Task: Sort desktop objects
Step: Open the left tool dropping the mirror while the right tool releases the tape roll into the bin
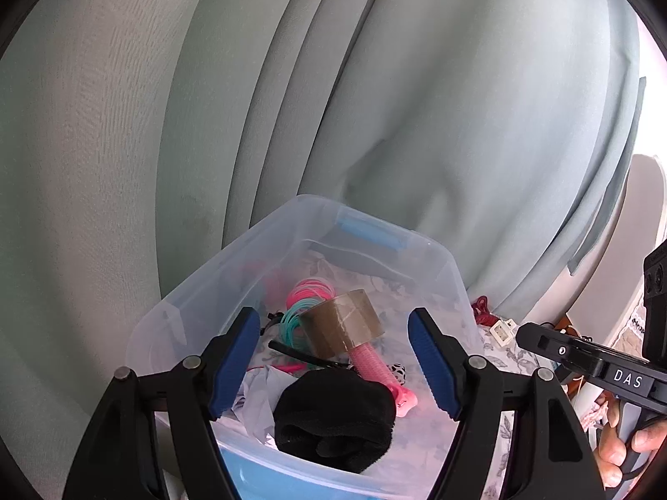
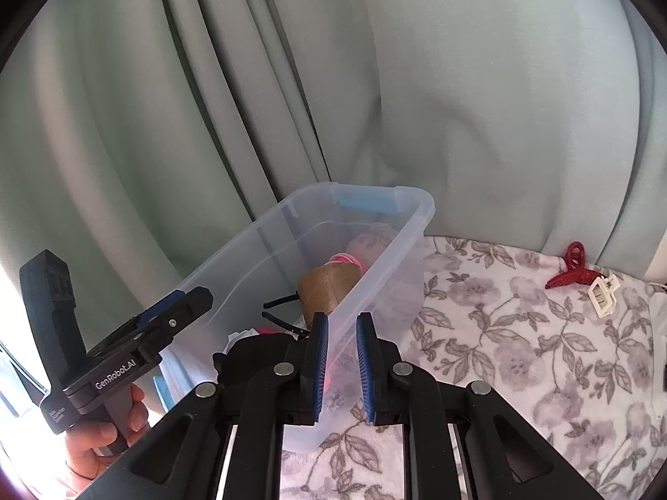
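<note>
Bin (image 1: 442,266) holds one tape roll (image 1: 342,323), one black sock (image 1: 333,416).

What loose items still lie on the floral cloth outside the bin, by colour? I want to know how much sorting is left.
Judged from the right wrist view, which shows only part of the floral cloth beside the clear bin:
Red hair claw clip: 1
White clip: 1
Total: 2
The far right edge of the view is too dark to tell.

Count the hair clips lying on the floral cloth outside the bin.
2. A red hair clip lies near the curtain, and a white hair clip lies right beside it, on the floral cloth right of the clear bin. Others may be hidden.
</note>
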